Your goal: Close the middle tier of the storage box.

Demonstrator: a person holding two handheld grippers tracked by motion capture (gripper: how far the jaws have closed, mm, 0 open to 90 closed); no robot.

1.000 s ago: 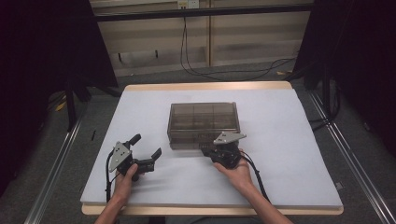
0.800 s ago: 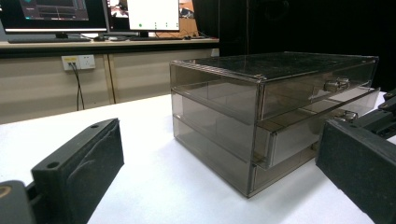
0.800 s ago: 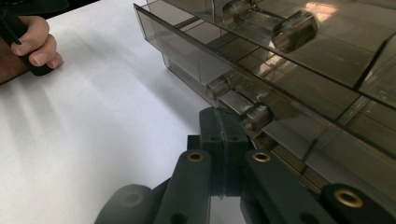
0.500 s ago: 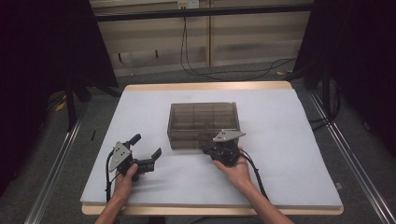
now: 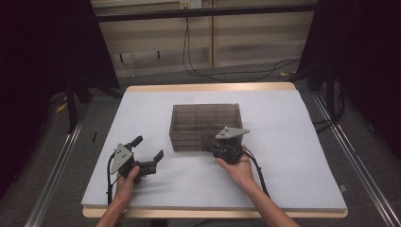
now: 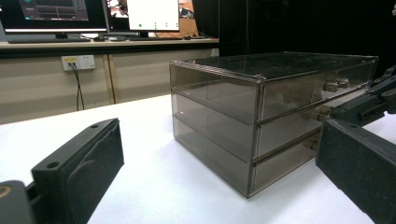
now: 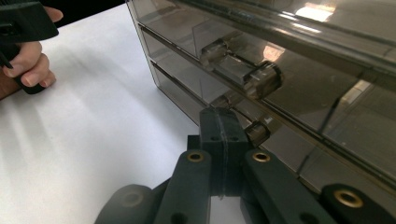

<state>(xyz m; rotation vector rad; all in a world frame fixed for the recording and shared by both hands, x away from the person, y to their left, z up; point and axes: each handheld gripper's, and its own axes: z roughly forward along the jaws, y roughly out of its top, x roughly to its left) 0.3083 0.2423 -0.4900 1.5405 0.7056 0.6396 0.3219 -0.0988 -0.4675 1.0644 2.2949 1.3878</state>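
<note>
High view: I see the smoky drawer box (image 5: 204,126) at mid-counter (image 5: 293,142), my right claw (image 5: 213,148) at its front face, my left claw (image 5: 147,153) well apart, jaws spread.

Left gripper view: jaws wide, nothing between them.

Right gripper view: jaws pressed together, just beside a middle drawer knob (image 7: 258,132).

One smoky clear drawer cabinet (image 5: 205,126) is sitting on the one desk (image 5: 293,142), showing three drawers stacked one above another. Two tools are showing: the left tool (image 5: 147,153) and the right tool (image 7: 223,140). Two monitors (image 6: 93,11) are standing behind.
</note>
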